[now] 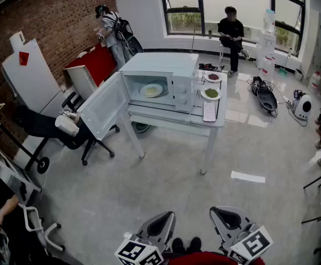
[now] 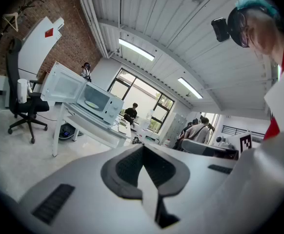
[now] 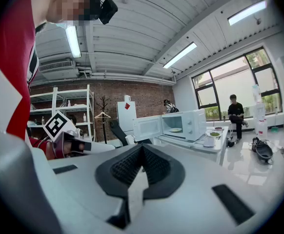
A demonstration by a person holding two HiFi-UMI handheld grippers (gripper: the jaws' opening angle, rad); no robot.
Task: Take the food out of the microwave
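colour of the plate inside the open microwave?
White round plate with pale yellowish food, inside the white box-shaped microwave. Clearest in the head view.

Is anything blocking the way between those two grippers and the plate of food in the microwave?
Nothing visible does. The microwave door is swung open to the left and the plate of food lies exposed inside. Only floor lies between the table and the left gripper and right gripper.
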